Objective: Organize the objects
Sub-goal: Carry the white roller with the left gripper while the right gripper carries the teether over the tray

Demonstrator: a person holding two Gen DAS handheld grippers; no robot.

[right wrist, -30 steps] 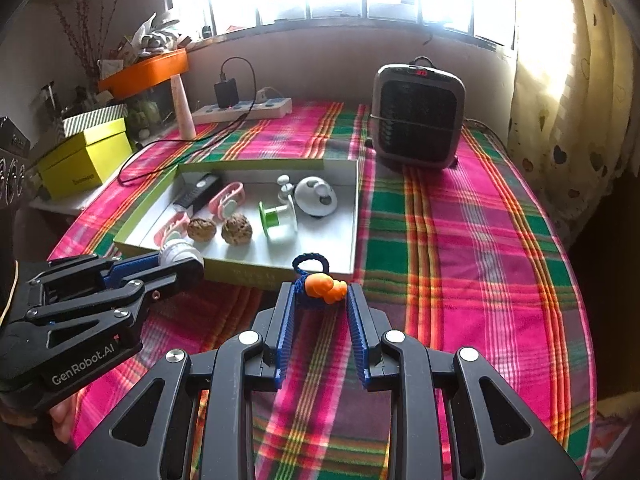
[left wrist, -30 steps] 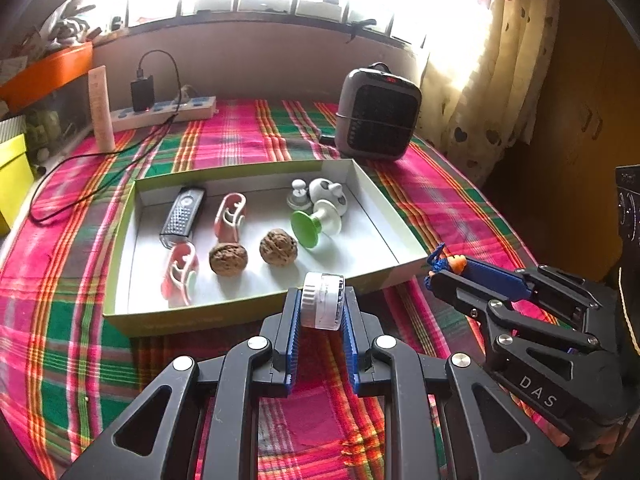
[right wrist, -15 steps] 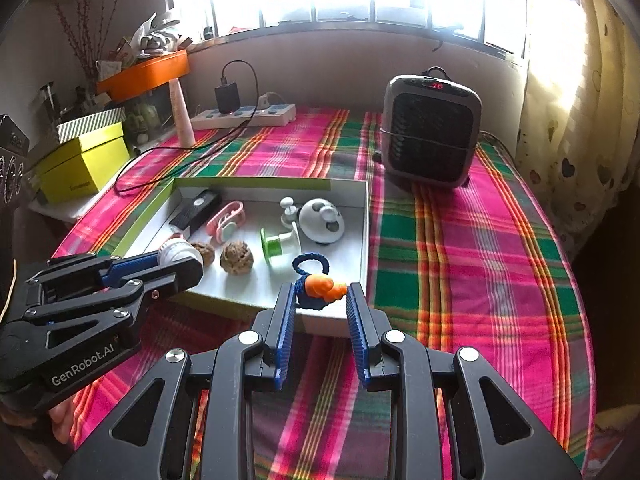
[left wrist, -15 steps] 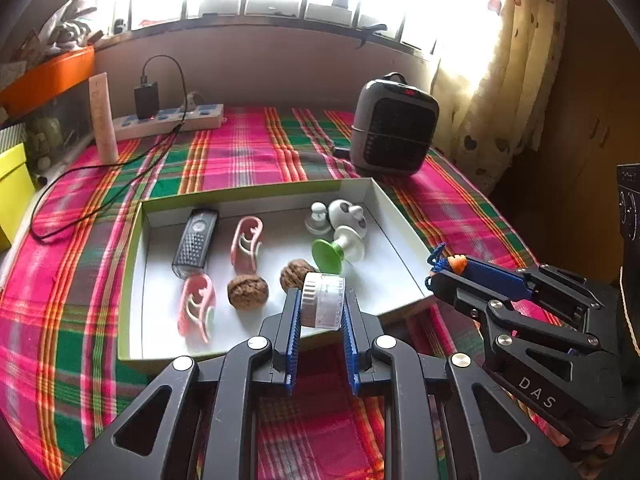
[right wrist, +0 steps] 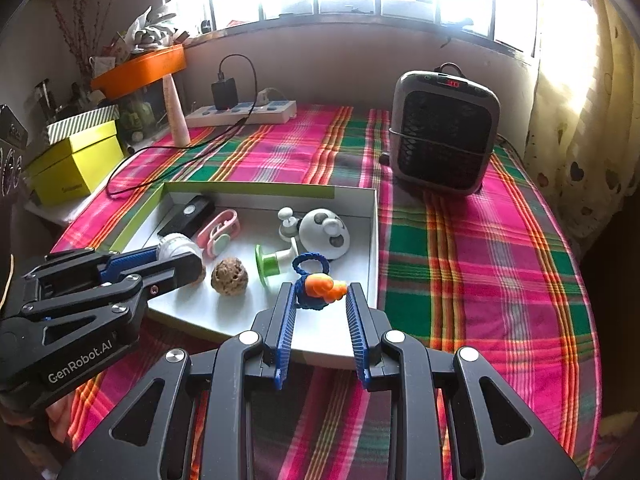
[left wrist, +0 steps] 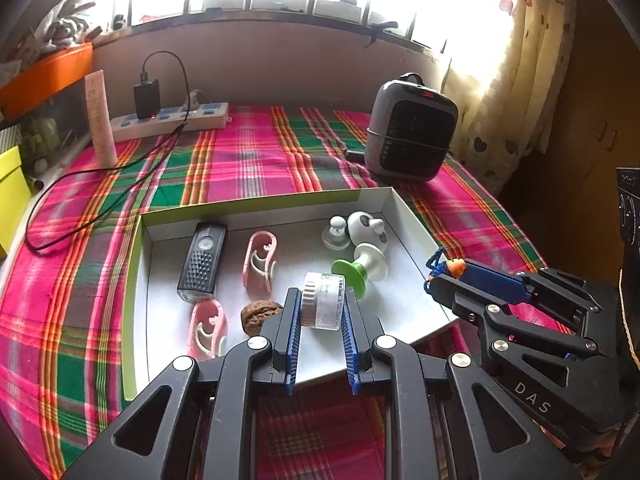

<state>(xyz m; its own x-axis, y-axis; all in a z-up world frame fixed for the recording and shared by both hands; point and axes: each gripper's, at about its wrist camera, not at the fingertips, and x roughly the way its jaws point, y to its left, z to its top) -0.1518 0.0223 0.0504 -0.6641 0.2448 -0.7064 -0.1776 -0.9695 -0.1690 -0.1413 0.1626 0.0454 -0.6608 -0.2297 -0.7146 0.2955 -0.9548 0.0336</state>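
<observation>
Left wrist view: the left gripper (left wrist: 320,308) pinches a small clear jar (left wrist: 323,301) with a white ribbed lid, both blue pads pressed against its sides. The jar hangs over the near part of the tray (left wrist: 136,280), a shallow white box with green outer walls lying on the plaid cloth (left wrist: 248,152). In the tray lie a black remote (left wrist: 202,262), two pink clips (left wrist: 260,260) (one just beside the remote, the other nearer the front wall), a walnut (left wrist: 260,314), a green-and-white spool (left wrist: 358,270), a white knob (left wrist: 337,234) and a white dome (left wrist: 370,228) with grey spots. None of these touches the jar.

Right wrist view: the right gripper (right wrist: 322,300) is clamped on a blue cord loop with an orange charm (right wrist: 320,286), held above the tray's near right corner. The loop stands up between the pads; the charm points right. The left gripper enters from the left of this view, its jar over the tray floor near a walnut.

Behind the tray: a grey heater (right wrist: 444,132) at the right, a power strip (right wrist: 244,112) with a black charger plugged in against the wall, a yellow box (right wrist: 76,164) at far left.
</observation>
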